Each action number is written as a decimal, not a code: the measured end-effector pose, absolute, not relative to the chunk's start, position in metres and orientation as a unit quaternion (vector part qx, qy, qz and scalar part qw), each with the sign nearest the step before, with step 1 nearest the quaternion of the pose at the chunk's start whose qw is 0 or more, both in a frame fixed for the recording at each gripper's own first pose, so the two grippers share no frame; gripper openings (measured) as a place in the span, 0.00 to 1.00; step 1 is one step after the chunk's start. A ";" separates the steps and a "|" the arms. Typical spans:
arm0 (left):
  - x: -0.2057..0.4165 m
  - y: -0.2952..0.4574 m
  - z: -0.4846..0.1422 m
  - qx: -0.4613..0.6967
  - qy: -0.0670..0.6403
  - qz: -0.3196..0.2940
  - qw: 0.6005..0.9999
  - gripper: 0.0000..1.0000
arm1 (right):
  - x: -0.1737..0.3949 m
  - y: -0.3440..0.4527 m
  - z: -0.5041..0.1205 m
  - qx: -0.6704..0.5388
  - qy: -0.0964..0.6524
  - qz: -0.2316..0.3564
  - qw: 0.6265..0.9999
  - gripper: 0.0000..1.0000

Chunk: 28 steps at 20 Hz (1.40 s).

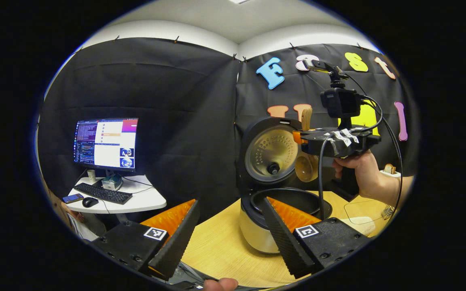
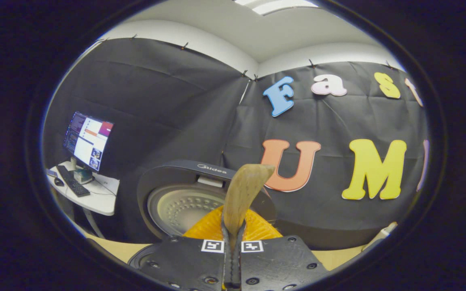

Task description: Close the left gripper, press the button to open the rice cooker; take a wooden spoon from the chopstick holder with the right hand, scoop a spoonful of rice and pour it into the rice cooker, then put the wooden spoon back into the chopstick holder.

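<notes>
The rice cooker (image 1: 257,230) stands on the wooden table with its lid (image 1: 271,155) swung up and its dark inner pot (image 1: 293,198) exposed. My left gripper (image 1: 229,200) is open, with the cooker's left edge and bare table between its fingers. A hand holds my right gripper (image 1: 297,137) above the pot, shut on the wooden spoon (image 1: 306,167). The spoon is upright, handle up and bowl hanging in front of the lid. In the right gripper view the right gripper (image 2: 233,236) clamps the spoon's handle (image 2: 243,194), with the lid (image 2: 184,202) behind it.
A white holder (image 1: 390,173) with a wooden utensil stands at the table's far right, and a clear container (image 1: 362,212) sits before it. To the left, a white side desk (image 1: 144,200) carries a monitor (image 1: 105,142), keyboard, mouse and phone.
</notes>
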<state>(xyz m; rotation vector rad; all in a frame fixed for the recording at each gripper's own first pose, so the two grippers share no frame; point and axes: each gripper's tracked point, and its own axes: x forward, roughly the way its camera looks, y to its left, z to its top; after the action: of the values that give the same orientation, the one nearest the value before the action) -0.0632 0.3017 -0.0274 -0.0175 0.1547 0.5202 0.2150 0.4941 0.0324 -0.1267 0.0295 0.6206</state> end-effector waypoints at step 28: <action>-0.011 0.170 -0.005 -0.018 0.042 0.130 0.991 0.99 | 0.225 -0.035 0.041 0.181 0.082 0.002 0.980 0.00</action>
<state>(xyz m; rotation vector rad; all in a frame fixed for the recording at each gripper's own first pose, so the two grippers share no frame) -0.0109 0.1697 -0.0049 -0.0354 0.0834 0.2599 0.2250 -0.0351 0.0415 0.3636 0.1648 0.0034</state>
